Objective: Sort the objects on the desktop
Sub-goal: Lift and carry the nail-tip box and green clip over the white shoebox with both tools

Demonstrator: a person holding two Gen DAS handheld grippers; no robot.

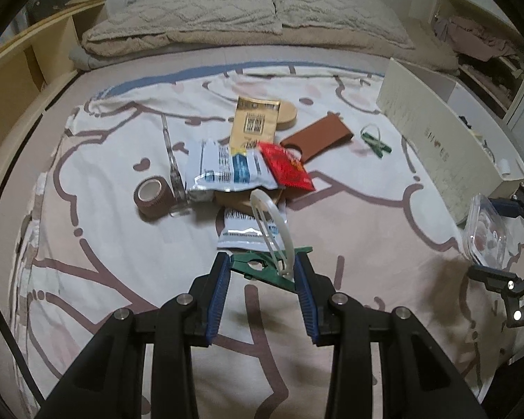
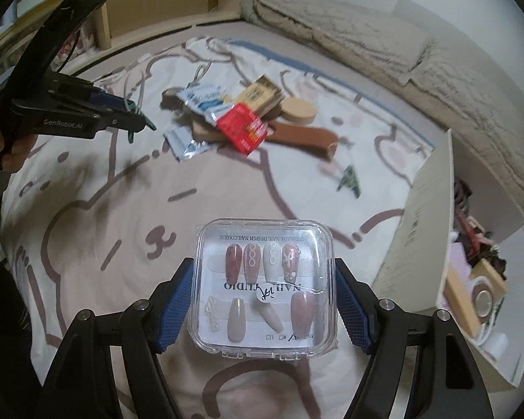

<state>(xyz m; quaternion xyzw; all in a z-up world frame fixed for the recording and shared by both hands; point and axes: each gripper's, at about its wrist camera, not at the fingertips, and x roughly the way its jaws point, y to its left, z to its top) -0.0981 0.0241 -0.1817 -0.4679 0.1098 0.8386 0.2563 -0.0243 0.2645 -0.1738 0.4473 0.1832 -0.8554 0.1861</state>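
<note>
My left gripper (image 1: 262, 272) is shut on a green clip with a white loop (image 1: 267, 265), held above the bed sheet; it also shows in the right wrist view (image 2: 136, 111). My right gripper (image 2: 265, 296) is shut on a clear nail-tip case (image 2: 265, 286), which also shows at the right edge of the left wrist view (image 1: 485, 234). A pile lies mid-sheet: white-blue pouches (image 1: 227, 167), a red packet (image 1: 286, 167), a gold packet (image 1: 255, 122), a brown case (image 1: 318, 139), a brown tape roll (image 1: 153, 195), and a second green clip (image 1: 375, 141).
An open white cardboard box (image 2: 422, 244) holding several items stands to the right of the sheet. Folded beige bedding (image 1: 227, 17) lies at the far end. Wooden shelving (image 1: 24, 63) runs along the left side.
</note>
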